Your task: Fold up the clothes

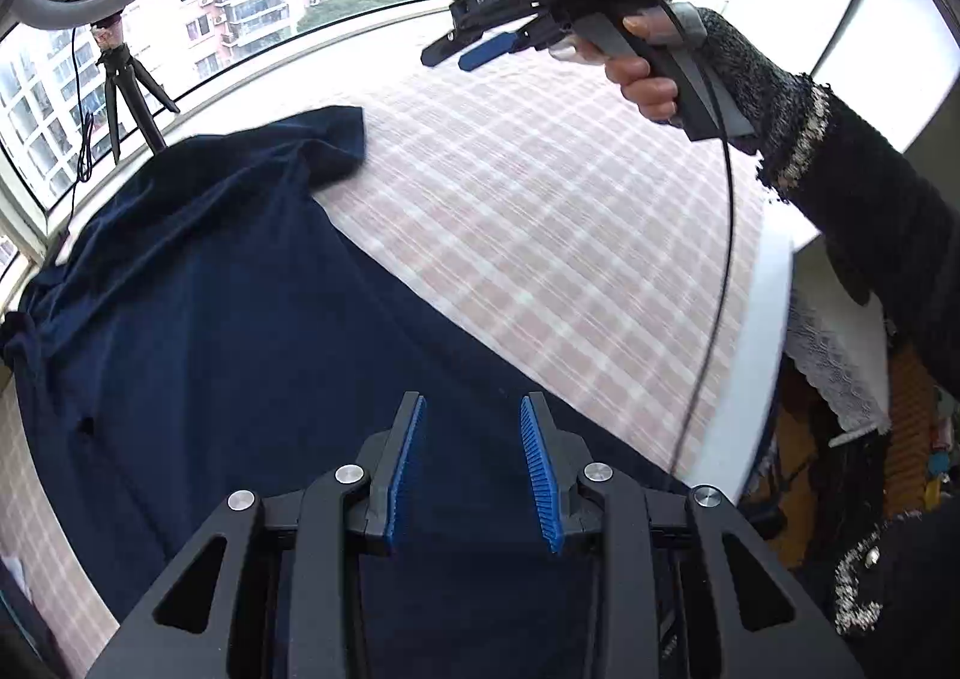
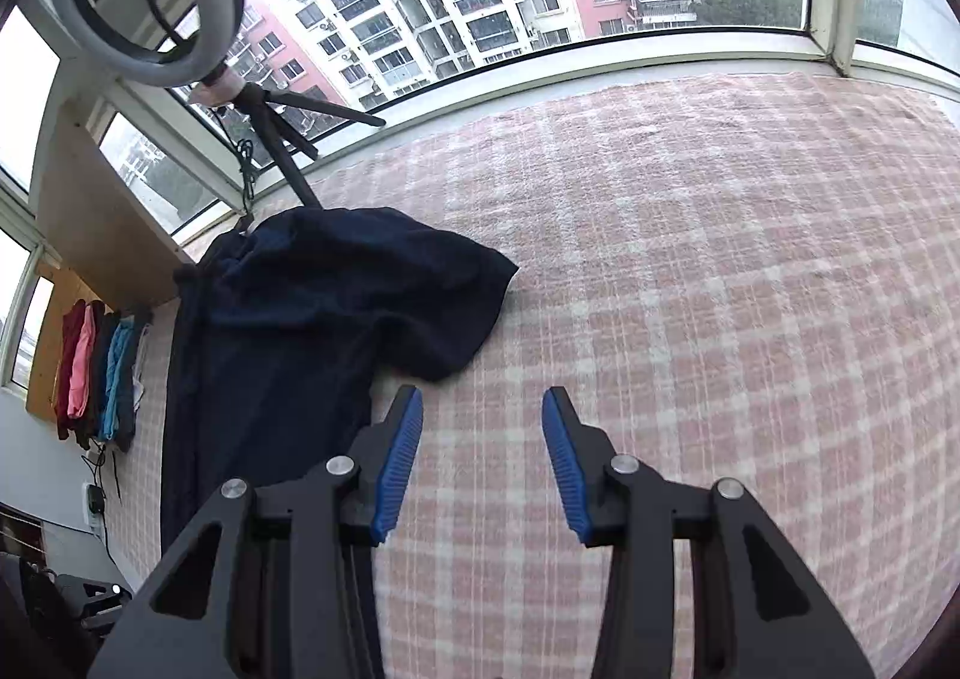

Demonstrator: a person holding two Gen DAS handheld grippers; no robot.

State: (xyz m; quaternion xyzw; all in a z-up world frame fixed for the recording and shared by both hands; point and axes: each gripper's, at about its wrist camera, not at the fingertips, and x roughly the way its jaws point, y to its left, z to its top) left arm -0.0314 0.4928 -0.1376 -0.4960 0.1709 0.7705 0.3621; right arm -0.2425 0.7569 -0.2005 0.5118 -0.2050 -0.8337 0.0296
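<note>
- Below the left gripper [image 1: 473, 409], jaws apart and empty, the navy shirt [image 1: 210, 307] lies spread on the checked cover [image 1: 540, 211]
- Right gripper [image 2: 482, 403], also wide open and empty, hovers over bare cover, the shirt's sleeve [image 2: 444, 283] just left of its 2 fingers
</note>
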